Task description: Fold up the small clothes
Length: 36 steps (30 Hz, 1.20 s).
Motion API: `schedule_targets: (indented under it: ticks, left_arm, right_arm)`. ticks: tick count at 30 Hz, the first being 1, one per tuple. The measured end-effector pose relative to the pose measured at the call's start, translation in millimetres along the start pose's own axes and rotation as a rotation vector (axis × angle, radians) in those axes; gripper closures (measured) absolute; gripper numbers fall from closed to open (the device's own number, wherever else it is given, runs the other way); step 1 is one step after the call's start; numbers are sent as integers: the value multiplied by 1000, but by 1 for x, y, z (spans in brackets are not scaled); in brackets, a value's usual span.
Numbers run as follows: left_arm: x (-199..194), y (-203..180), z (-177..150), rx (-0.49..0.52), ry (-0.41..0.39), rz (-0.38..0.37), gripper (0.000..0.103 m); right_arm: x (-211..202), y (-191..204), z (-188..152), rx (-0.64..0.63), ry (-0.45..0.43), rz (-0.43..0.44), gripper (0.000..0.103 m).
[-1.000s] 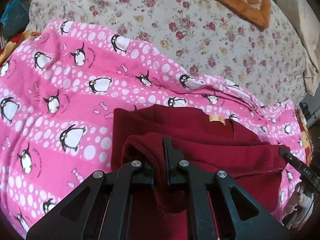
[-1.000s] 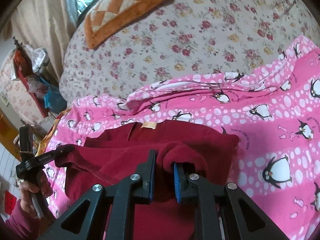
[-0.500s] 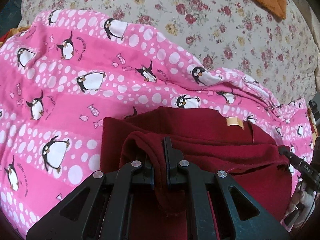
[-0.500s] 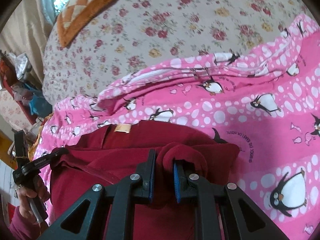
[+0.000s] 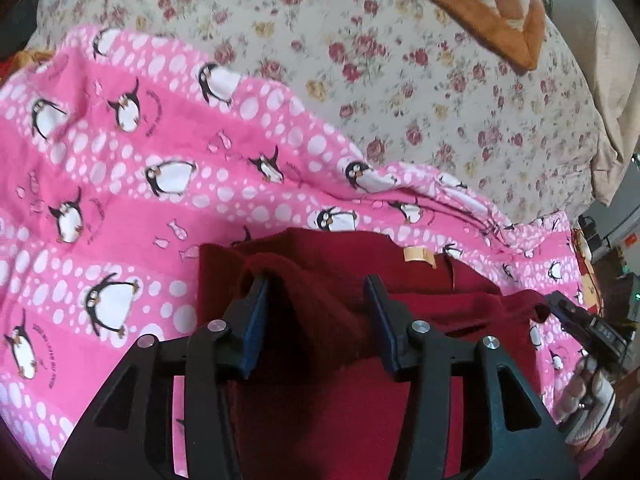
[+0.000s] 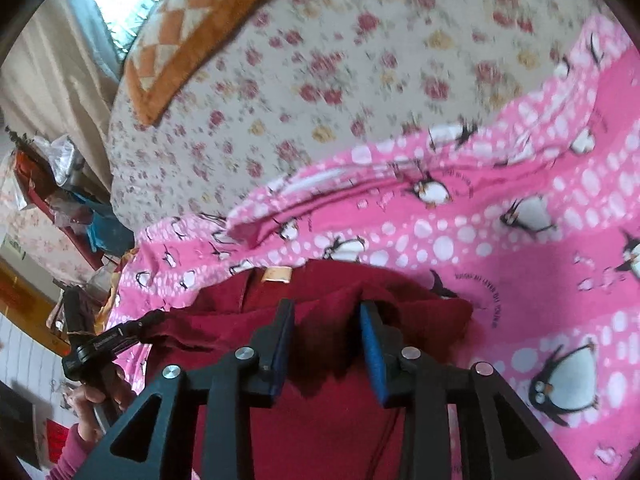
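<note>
A dark red garment (image 5: 344,408) with a tan neck label (image 5: 418,257) lies on a pink penguin blanket (image 5: 120,208), its lower part folded up over the body. My left gripper (image 5: 316,284) is open, its fingers either side of a loose fold at the garment's left corner. My right gripper (image 6: 327,309) is open too, straddling the fold at the right corner of the garment (image 6: 328,420). The label shows in the right wrist view (image 6: 277,273). Each gripper shows at the edge of the other's view.
The blanket (image 6: 520,240) covers a floral bedspread (image 5: 400,80). An orange patchwork cushion (image 5: 480,8) lies at the bed's far side. Cluttered shelves (image 6: 48,184) stand beside the bed on the left in the right wrist view.
Both grippers have opened and let go of the red fold they were pinching. The fold has come down onto the garment's body.
</note>
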<state>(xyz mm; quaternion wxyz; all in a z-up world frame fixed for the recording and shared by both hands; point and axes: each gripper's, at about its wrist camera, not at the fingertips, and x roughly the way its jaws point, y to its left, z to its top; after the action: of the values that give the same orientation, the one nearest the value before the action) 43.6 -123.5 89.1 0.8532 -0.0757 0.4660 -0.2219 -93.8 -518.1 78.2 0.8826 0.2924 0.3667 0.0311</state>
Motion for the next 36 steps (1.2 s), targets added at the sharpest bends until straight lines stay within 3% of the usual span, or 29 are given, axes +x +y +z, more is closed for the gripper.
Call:
schedule_targets:
  ticks: [2,4,8,13,18,20,27,32,36]
  left_arm:
    - [-9,2,0,-9,-39,1,37]
    - [-14,6,1,-21,-59,-9,37]
    - [3,4,-1,2,-8,47,37]
    - [40,19,-7,-32,67,159,37]
    - [52,31,-15,-34,75,156,36]
    - [49,31,-16,-21,80,151,36]
    - [-2,37,-31,-21,69,78,36]
    - [-41,40,-63,9,103,8,36]
    - [-47,40,-85,-20,147,-44,36]
  right_arm:
    - [-10,5,-2,-9,-21,9,71]
    - [-13,14,-8,-37,-9,30,71]
    - [9,32,-17,-117,75,-1,71]
    - [48,39,-2,-141,91,-87,71]
    - [108,17,11,-147,230,-279,71]
    - [118,8,9,-126,258,-270,71]
    - [57,17,3,-102,160,-177,71]
    - [-3,21,-27,-129,139,-111,70]
    - [-29,17,-61,-121,150,-81,67]
